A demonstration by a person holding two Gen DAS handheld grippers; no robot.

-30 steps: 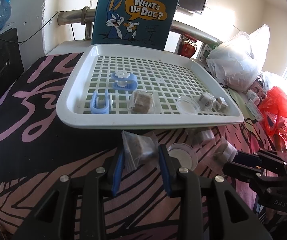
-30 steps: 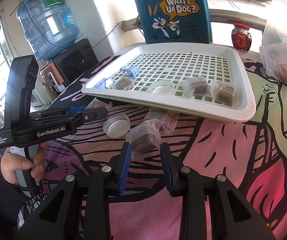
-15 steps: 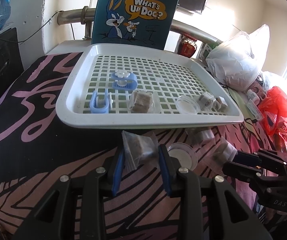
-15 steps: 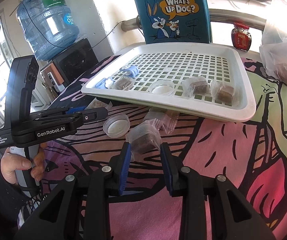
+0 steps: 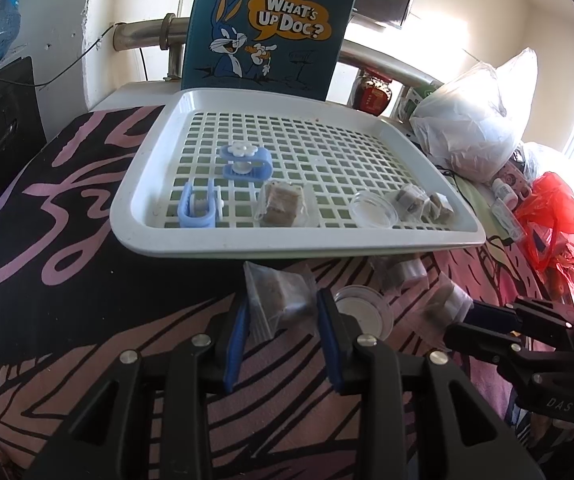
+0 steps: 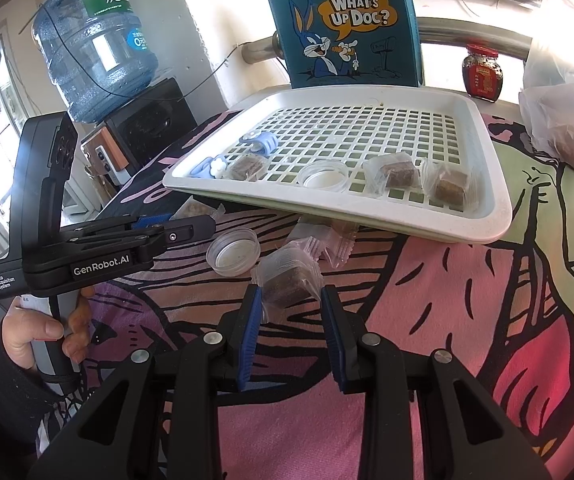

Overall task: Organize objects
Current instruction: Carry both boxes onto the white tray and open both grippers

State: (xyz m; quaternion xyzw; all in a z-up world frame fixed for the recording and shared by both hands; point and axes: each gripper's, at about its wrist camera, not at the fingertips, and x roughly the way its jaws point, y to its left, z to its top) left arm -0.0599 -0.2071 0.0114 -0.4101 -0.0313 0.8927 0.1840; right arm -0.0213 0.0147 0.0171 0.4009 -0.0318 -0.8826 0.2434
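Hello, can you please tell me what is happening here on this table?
A person is sorting small items into a white tray. Each hand holds open tongs: the left tongs frame one bagged brown cube, the right tongs frame another. A clear lid and more packets are on the cloth, outside the tray.

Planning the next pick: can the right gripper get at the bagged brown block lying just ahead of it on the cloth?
Probably yes. The right gripper is open, and the bagged block lies just ahead between its fingers with nothing between.
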